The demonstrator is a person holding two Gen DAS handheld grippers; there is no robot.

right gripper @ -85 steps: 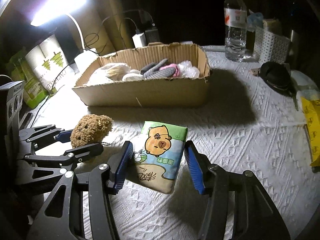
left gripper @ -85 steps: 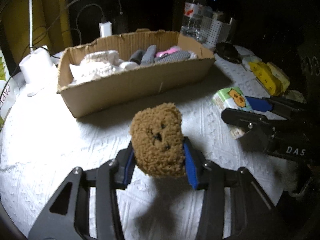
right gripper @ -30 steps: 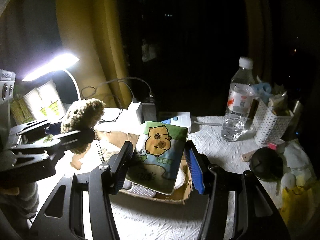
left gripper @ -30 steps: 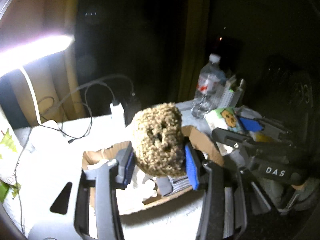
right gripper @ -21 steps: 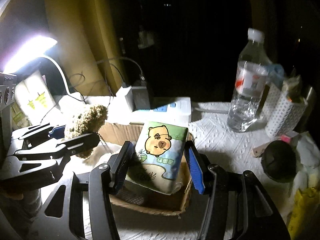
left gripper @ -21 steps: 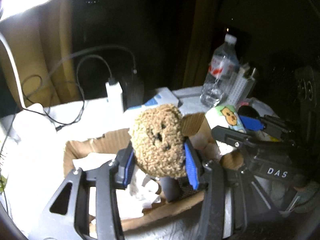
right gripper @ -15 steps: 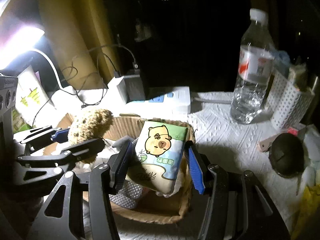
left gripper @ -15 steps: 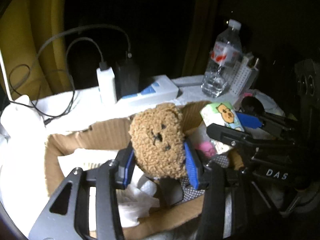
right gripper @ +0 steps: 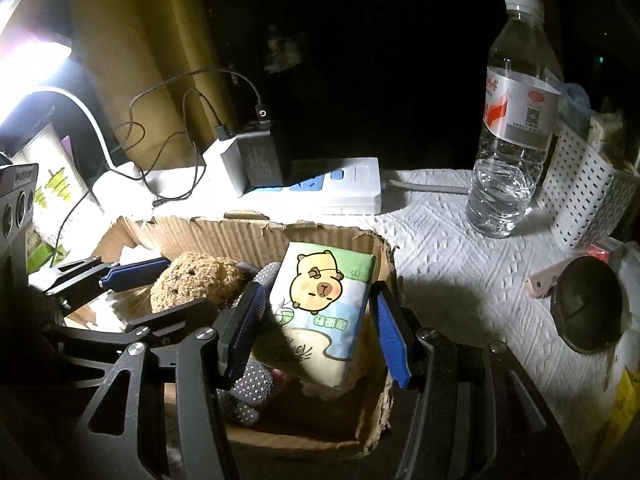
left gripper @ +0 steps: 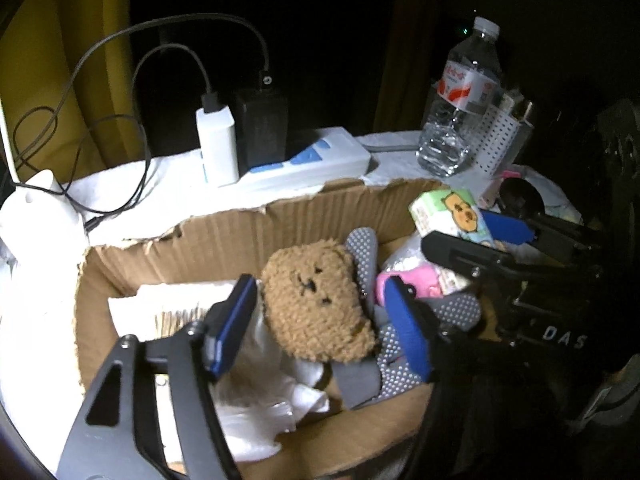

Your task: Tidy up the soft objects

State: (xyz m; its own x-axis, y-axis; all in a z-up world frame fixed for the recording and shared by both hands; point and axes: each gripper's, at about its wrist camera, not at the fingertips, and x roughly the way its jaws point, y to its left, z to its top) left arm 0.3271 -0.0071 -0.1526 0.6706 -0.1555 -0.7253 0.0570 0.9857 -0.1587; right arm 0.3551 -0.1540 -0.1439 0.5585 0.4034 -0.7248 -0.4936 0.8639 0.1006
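A brown plush toy lies in the cardboard box on grey dotted socks and white cloth. My left gripper straddles it with its jaws opening, and a gap shows at each blue pad. In the right wrist view the left gripper reaches in from the left around the plush toy. My right gripper is shut on a tissue pack printed with a cartoon capybara, held tilted over the right end of the box. The left wrist view also catches that tissue pack.
Behind the box a white power strip carries two chargers and their cables. A water bottle and a white perforated basket stand at the back right. A black round object lies at the right. A lit lamp glares at the left.
Both grippers came down from above the table into the box. The left jaws spread and let go of the plush toy, which now rests on the socks. The right still grips the pack.
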